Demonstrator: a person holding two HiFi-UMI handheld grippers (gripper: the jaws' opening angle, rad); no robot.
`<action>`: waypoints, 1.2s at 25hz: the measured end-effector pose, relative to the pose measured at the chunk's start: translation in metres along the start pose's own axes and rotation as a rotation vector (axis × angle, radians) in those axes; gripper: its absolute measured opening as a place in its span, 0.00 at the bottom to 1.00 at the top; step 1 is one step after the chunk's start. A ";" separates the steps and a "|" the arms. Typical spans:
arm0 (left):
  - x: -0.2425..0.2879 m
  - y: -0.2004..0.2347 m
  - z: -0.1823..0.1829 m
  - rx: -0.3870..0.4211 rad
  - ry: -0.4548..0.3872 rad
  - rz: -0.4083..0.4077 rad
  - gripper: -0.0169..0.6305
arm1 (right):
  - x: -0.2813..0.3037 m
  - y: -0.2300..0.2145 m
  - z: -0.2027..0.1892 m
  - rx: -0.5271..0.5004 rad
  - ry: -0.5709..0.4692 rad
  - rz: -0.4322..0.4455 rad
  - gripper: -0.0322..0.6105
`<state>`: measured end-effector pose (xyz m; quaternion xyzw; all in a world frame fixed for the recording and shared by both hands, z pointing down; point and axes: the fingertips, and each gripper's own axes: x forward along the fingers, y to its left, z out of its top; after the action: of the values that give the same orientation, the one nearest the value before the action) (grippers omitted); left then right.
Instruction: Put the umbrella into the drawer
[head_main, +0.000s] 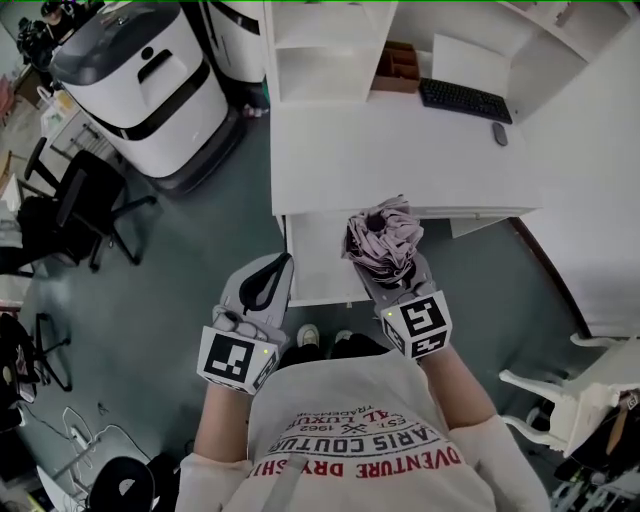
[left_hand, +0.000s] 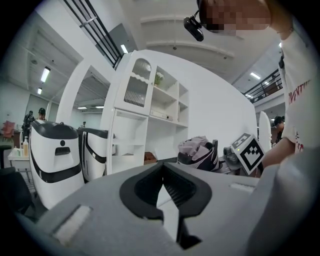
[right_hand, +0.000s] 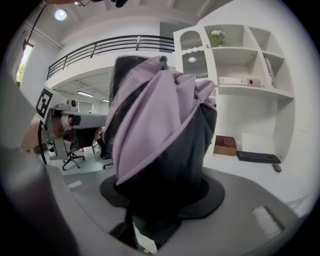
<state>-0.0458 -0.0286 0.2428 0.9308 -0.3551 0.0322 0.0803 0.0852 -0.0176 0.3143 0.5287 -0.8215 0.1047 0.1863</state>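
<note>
Looking down from the head view, the person stands before a white bench (head_main: 400, 150) whose drawer (head_main: 318, 268) is pulled out toward them. The right claw (head_main: 392, 268) is clamped on the folded mauve umbrella (head_main: 383, 235), which stands above the drawer's right side, not yet inside it. The left claw (head_main: 283, 265) hovers over the drawer's left edge with its jaws together and nothing in them. Both hands sit low, just ahead of the torso. The claws point at the drawer, the right one tipped down more.

From the left gripper view, that claw's tips meet, and the umbrella (left_hand: 196, 149) shows off to the right, apart from it.

From the right gripper view, the umbrella (right_hand: 160, 130) fills the jaws, its loose folds bulging above the grip. Which end is held I cannot quite tell, since the fabric covers it.

The risk, as I judge it, is height. Set down standing like this, the bundle would foul the bench edge above the drawer. A loose fold could also snag the drawer wall unless the wrist lays it flat first.
</note>
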 end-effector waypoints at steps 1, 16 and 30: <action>0.004 0.003 -0.006 -0.011 0.006 0.008 0.03 | 0.006 -0.002 -0.005 -0.001 0.013 0.016 0.38; 0.049 0.033 -0.116 -0.159 0.073 0.138 0.03 | 0.101 -0.004 -0.162 -0.140 0.384 0.363 0.38; 0.055 0.076 -0.205 -0.207 0.131 0.204 0.03 | 0.175 0.014 -0.317 -0.231 0.705 0.529 0.38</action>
<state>-0.0557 -0.0850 0.4609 0.8725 -0.4433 0.0641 0.1952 0.0692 -0.0395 0.6753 0.2087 -0.8209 0.2299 0.4793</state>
